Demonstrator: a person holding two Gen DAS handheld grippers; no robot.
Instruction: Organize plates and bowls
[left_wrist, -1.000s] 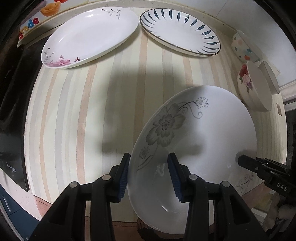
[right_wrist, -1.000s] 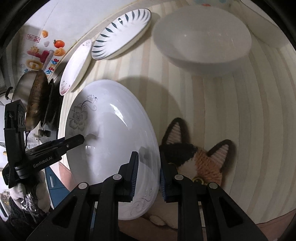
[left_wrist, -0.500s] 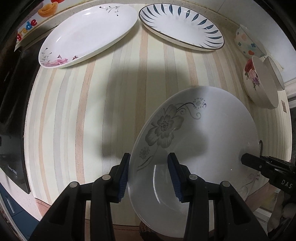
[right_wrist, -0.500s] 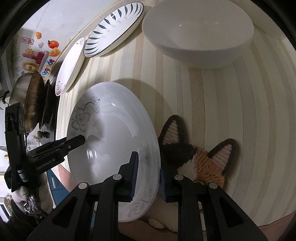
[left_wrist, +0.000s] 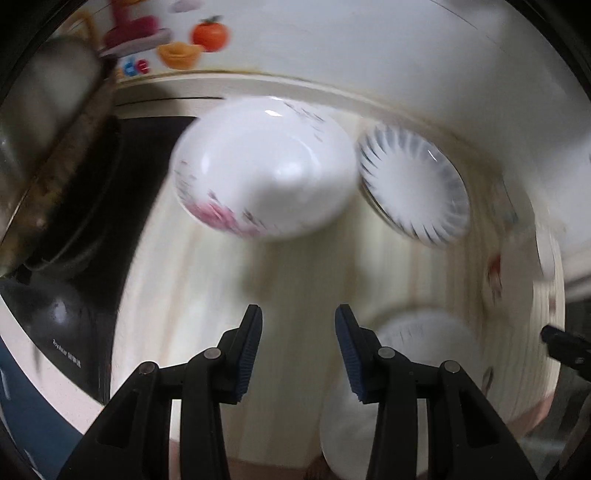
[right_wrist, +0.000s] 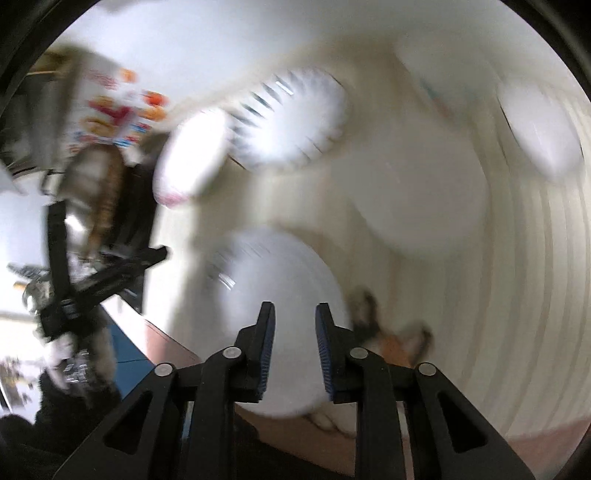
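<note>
Both views are motion-blurred. The white grey-flower plate (right_wrist: 273, 310) lies on the striped counter near its front edge; it shows low right in the left wrist view (left_wrist: 417, 354). My left gripper (left_wrist: 298, 347) is open and empty, above the counter left of that plate. My right gripper (right_wrist: 294, 345) is open, raised over the plate's near rim, holding nothing. The pink-flower plate (left_wrist: 266, 173) and the blue-leaf plate (left_wrist: 413, 184) lie at the back by the wall. A large white bowl (right_wrist: 421, 199) stands behind the grey-flower plate.
A black cooktop (left_wrist: 85, 295) with a pan (left_wrist: 40, 155) lies left of the counter. Small flowered bowls (left_wrist: 517, 266) stand at the right edge. A cat-shaped mat (right_wrist: 391, 336) lies by the grey-flower plate. The left gripper also shows at left in the right wrist view (right_wrist: 162, 254).
Both grippers have let go of the grey-flower plate and opened. Both have lifted and pulled back; the plate now rests on the counter.
</note>
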